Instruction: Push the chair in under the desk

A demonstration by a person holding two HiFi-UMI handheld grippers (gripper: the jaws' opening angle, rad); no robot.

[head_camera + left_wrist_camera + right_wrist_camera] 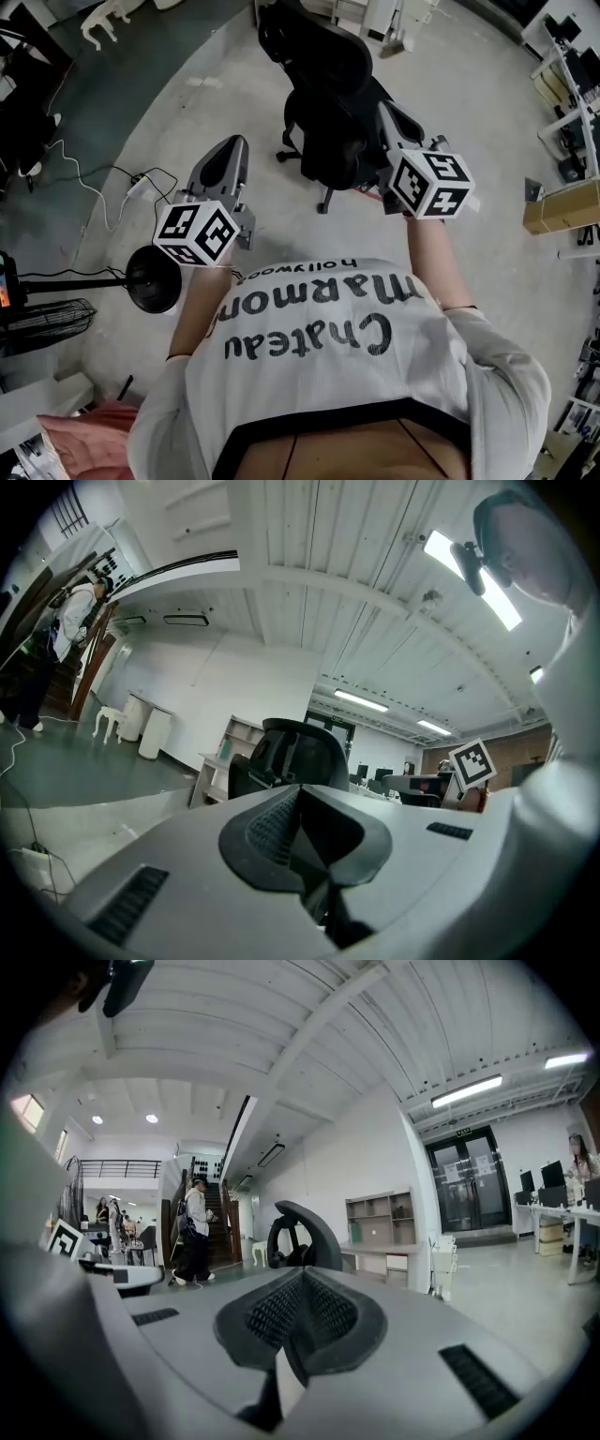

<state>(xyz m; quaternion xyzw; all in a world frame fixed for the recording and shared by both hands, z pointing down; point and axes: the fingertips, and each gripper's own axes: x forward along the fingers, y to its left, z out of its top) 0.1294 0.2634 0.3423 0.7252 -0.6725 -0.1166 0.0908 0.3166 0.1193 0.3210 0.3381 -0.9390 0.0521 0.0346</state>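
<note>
A black office chair (323,103) stands on the grey floor just ahead of me, its back toward me. My left gripper (234,148) is held level to the chair's left, apart from it, jaws shut and empty. My right gripper (388,114) is by the chair's right side, also shut with nothing in it; contact with the chair cannot be told. In the left gripper view the chair (295,752) rises beyond the shut left gripper (300,803). In the right gripper view the chair's headrest (302,1232) shows past the shut right gripper (298,1293).
A black stand with a round base (155,277) and loose cables (103,197) lie on the floor at left. White furniture (375,14) stands beyond the chair, and a cardboard box (561,206) at right. A white shelf unit with a desk (389,1232) stands ahead; people (197,1232) stand by stairs.
</note>
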